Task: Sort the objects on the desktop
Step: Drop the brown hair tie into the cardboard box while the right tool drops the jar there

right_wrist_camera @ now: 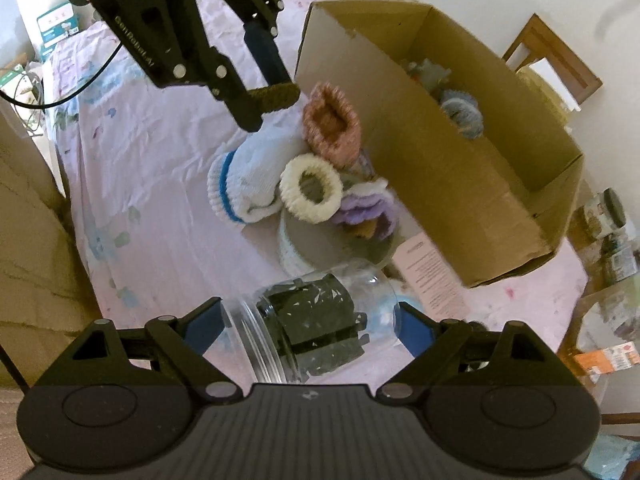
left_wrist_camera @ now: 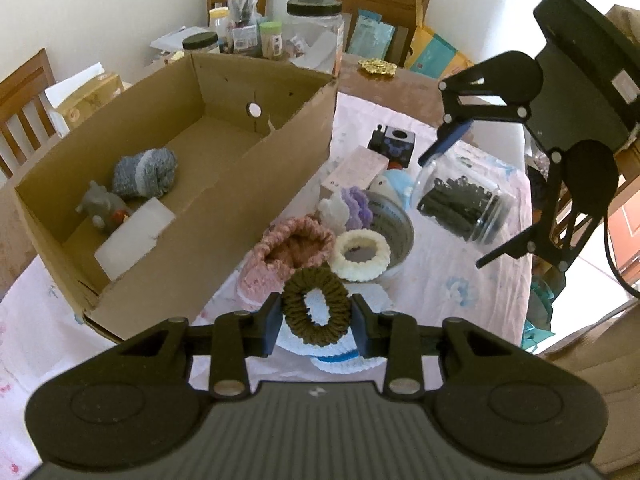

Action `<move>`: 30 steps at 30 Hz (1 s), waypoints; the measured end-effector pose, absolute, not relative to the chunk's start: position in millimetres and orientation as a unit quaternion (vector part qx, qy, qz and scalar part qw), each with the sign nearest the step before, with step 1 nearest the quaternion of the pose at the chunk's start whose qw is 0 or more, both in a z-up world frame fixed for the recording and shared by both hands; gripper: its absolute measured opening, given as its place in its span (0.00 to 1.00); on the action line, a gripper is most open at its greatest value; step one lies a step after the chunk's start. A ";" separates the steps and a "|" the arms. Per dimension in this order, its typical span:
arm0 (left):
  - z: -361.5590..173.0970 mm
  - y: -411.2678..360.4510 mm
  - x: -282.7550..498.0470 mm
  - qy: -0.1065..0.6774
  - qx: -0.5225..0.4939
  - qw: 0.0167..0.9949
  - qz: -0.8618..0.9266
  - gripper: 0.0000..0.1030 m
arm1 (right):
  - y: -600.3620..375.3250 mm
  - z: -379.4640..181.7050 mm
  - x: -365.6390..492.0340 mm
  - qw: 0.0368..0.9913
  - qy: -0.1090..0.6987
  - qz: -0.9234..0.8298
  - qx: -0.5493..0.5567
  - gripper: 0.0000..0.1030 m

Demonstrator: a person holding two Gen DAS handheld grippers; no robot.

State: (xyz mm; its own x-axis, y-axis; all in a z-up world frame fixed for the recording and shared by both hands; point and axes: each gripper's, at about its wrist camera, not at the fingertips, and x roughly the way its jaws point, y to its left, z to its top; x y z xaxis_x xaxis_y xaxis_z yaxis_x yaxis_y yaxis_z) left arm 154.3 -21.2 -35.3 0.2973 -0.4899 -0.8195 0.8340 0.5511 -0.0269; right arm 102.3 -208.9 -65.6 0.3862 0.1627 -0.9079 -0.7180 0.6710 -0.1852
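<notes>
Scrunchie and jar in the tools above the cluttered tabletop.
Cardboard box lies left; left tool clenches an olive scrunchie over the white sock; right tool grasps the clear jar.

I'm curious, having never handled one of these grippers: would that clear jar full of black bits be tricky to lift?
Probably a little. The clear jar looks smooth and rounded, so it may slip between the right gripper pads. It lies on its side, so it could roll if released. Its black clips look loose and would likely shift when tilted.
</notes>
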 end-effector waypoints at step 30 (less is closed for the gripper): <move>9.5 -29.7 258.0 0.361 0.182 0.846 -0.347 0.38 | -212.0 8.0 210.9 0.841 0.388 0.247 -0.284 0.90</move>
